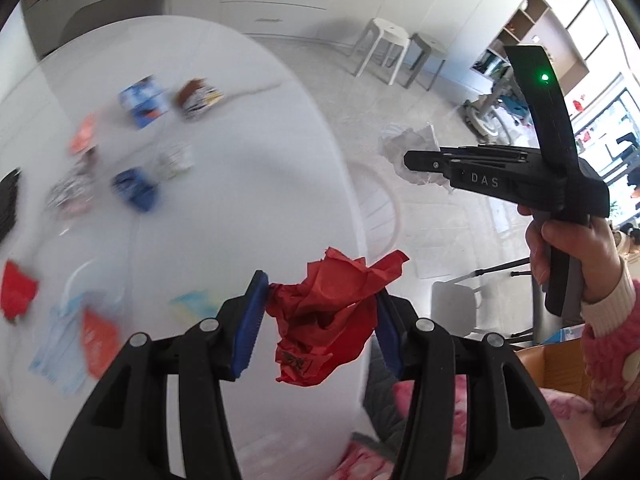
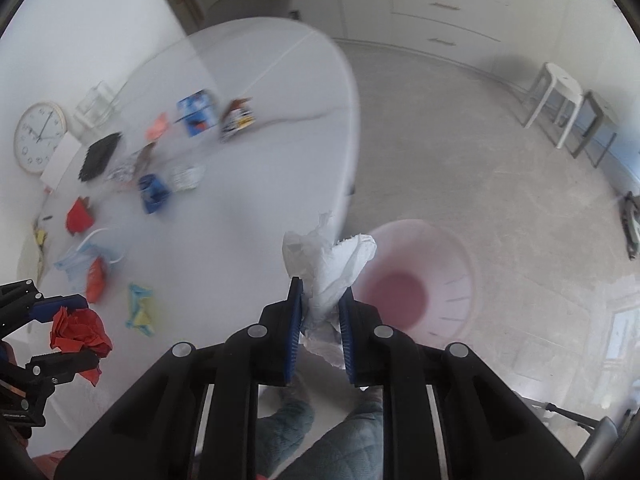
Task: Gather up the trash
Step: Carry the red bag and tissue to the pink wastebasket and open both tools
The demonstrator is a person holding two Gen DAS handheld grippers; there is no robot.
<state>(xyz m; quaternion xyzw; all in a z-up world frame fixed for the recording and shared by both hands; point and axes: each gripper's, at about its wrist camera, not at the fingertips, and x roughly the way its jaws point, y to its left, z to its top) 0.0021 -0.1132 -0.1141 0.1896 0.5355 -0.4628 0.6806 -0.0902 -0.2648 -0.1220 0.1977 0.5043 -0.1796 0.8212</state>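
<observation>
My left gripper (image 1: 320, 300) is shut on a crumpled red paper (image 1: 328, 312) and holds it in the air near the table's right edge; it also shows in the right wrist view (image 2: 80, 330). My right gripper (image 2: 322, 300) is shut on a crumpled white tissue (image 2: 328, 264), held past the table edge next to a pink basin (image 2: 416, 280) on the floor. In the left wrist view the right gripper (image 1: 416, 160) shows with the tissue (image 1: 408, 142). Several wrappers lie on the white table (image 1: 240, 184), among them a blue packet (image 1: 134, 190) and a face mask (image 1: 60, 340).
Two stools (image 1: 400, 52) stand by the cabinets at the back. A wall clock (image 2: 38, 136) leans at the table's far left beside a black object (image 2: 98, 156). A cardboard box (image 1: 560, 364) sits low at the right.
</observation>
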